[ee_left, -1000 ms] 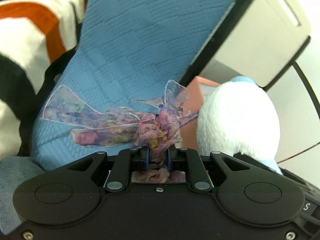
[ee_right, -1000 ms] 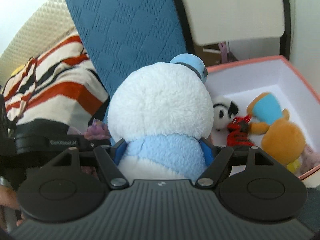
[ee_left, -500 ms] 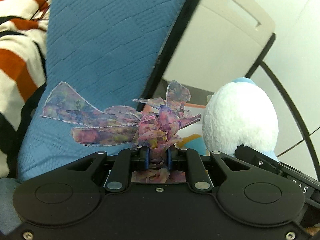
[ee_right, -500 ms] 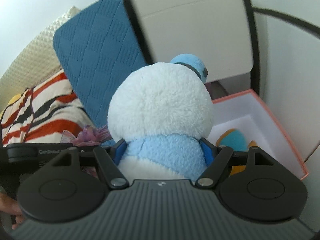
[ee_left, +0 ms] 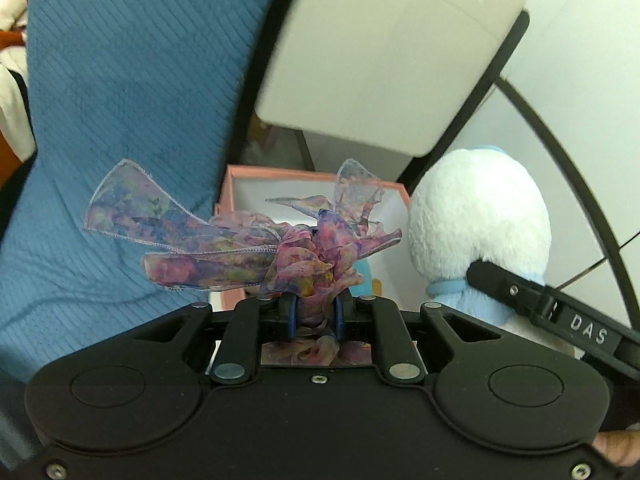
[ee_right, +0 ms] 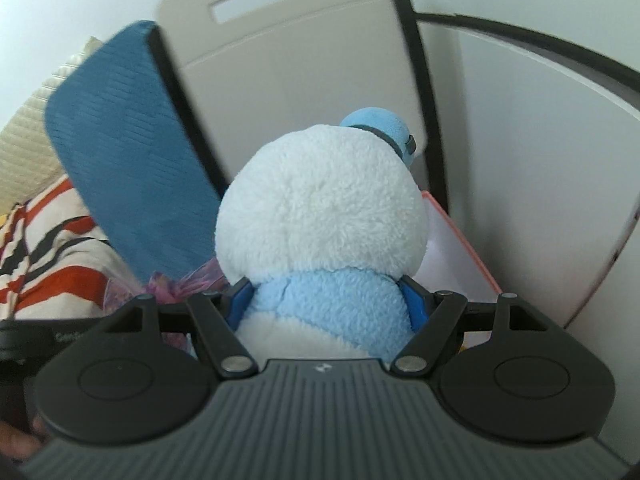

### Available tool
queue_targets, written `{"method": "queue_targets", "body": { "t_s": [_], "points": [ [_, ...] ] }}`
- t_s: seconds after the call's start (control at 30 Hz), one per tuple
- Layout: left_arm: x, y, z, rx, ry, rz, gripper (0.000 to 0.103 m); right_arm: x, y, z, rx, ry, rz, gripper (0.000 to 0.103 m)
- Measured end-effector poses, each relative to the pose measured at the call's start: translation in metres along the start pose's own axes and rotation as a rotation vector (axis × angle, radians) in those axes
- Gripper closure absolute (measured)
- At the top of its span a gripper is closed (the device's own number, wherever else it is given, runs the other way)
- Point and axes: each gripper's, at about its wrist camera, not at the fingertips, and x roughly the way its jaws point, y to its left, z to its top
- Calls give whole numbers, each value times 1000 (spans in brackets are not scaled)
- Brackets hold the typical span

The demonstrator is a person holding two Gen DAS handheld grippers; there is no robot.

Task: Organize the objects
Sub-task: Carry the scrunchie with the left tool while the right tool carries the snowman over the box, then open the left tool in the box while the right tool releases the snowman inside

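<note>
Left gripper [ee_left: 314, 316] clamped tight on knot of sheer flowered ribbon [ee_left: 256, 248], loose tails fanned out to the left in front of blue cushion [ee_left: 128, 100], raised above pink box [ee_left: 304, 172] with white inside. Right gripper [ee_right: 328, 304] closed around pale blue scarf of white plush snowman [ee_right: 322, 204], small blue hat on top, toy held upright just beside ribbon. Box partly hidden behind both items; beige panel [ee_right: 288, 68] standing behind box

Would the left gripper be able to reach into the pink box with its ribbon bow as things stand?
Probably yes: the pink box lies open ahead of the left gripper, nothing between them but its own ribbon bow.
</note>
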Motion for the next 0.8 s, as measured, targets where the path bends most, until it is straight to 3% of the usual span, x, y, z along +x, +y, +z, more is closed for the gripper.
{"method": "queue_targets", "body": {
  "t_s": [0.47,0.73,0.8],
  "points": [
    [87,-7,-27,2,148,47,88,71,-60,-20,26,127,-61,27],
    [102,-4,-27,0,178,63,87,88,-68,-21,44,147,-68,26],
    [102,-5,-27,4,177,64,83,88,-69,-21,50,146,-65,25]
  ]
}}
